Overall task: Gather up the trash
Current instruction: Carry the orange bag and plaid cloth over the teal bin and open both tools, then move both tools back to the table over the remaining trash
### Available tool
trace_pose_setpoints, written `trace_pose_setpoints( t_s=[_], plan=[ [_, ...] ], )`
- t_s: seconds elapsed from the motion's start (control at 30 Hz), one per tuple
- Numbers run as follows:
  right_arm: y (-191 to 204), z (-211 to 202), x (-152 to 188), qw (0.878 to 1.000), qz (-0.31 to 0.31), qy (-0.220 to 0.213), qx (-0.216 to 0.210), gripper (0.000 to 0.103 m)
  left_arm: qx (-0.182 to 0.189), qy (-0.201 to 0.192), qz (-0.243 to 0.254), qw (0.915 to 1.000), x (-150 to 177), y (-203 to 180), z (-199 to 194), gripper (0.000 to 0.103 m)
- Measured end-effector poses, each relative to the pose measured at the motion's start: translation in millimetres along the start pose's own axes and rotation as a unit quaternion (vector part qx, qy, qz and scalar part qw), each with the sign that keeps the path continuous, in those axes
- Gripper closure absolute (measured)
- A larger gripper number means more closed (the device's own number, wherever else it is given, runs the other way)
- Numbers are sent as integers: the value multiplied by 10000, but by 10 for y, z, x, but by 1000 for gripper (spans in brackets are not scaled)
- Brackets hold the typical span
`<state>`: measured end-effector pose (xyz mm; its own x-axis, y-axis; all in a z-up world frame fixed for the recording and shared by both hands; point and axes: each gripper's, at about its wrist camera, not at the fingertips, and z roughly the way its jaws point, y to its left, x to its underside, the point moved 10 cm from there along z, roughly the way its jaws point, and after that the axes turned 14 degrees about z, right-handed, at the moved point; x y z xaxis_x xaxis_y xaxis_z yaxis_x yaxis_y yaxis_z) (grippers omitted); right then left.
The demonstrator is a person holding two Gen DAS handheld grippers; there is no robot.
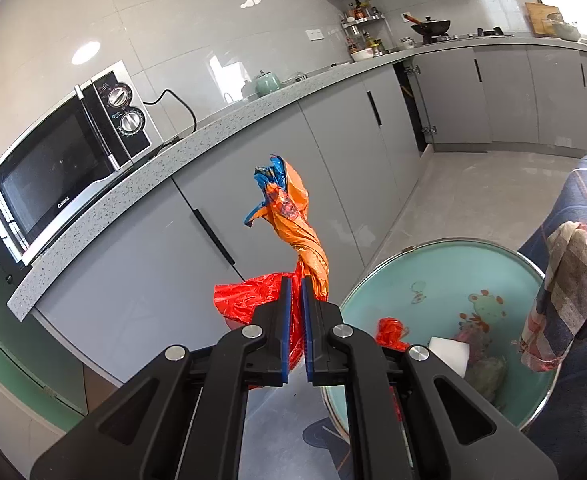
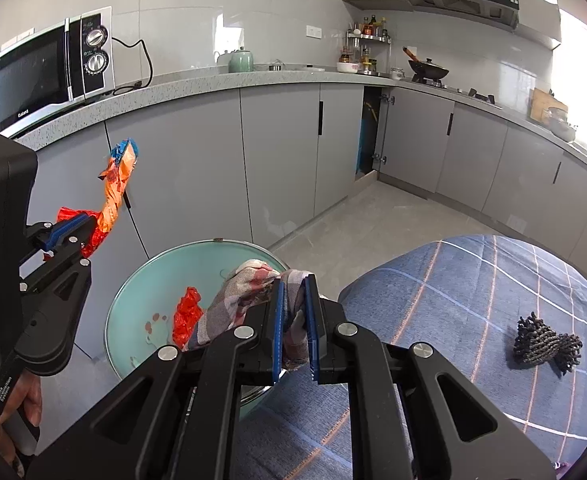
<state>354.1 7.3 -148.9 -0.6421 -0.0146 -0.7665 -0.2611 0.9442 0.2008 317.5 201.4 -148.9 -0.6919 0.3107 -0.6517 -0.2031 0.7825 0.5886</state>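
**Both grippers loaded above the teal table: wrapper left, cloth right**

While both tools are hovering over the round teal table [image 2: 133,304], the left gripper [image 1: 295,320] is pinching a twisted orange-and-blue snack wrapper [image 1: 293,216] together with a scrap of red plastic [image 1: 245,296]; its blue pads are sitting nearly pressed together with film bunched between them. The wrapper is standing up out of the jaws, clear of the table, against the grey cabinet fronts [image 1: 133,264]. From the right wrist view the same left gripper [image 2: 73,228] is showing at the left edge, wrapper raised beside the cabinet door.

The right gripper [image 2: 293,320] is clamping a plaid cloth [image 2: 245,292], fabric filling the narrow gap between its pads and draping down to the left over the table rim. The cloth is hanging free, not resting on the glass as far as I can tell.

Lying on the table top: another crumpled red plastic piece [image 2: 187,314], a white block [image 1: 447,350] and some dull crumpled material [image 1: 487,372] beside it, identity unclear. A blue checked cushion [image 2: 473,300] is sitting just right of the table, carrying a dark knitted item [image 2: 545,344]. Farther back, the microwave [image 2: 45,72] is standing on the speckled counter [image 2: 213,80].

Judgement: the pick-up step looks under way, with trash in hand and more remaining on the table. No bin or bag is showing in either view. The next move probably calls for carrying the wrapper to a receptacle without loosening the pinch, since thin film is liable to slip; whether the cloth counts as trash is uncertain.
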Motion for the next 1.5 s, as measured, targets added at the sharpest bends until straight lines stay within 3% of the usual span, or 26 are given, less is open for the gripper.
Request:
trace_pose_setpoints(
  t_s=[0.63,0.77,0.83,0.87,0.97,1.27,1.5],
  plan=[
    [145,266,81,9996,-205,175,-68,91,195,121,70,9997,51,-133,108,96],
    [155,316,103,9995,-193,217,-127,86,291,124,128,9994,56,-196,118,94],
    [141,325,110,9995,-151,223,-153,71,337,137,157,9992,67,-236,123,93],
    [129,320,107,9996,-129,211,-148,69,400,134,164,9990,67,-261,124,88],
    [72,289,86,9998,-77,166,-88,61,366,108,205,9991,66,-279,112,61],
    [-241,114,81,9996,152,101,235,52,148,98,30,9998,74,-129,91,42],
    [-652,-213,144,9978,208,28,632,48,426,-130,-8,9990,13,-393,-174,23]
  ],
)
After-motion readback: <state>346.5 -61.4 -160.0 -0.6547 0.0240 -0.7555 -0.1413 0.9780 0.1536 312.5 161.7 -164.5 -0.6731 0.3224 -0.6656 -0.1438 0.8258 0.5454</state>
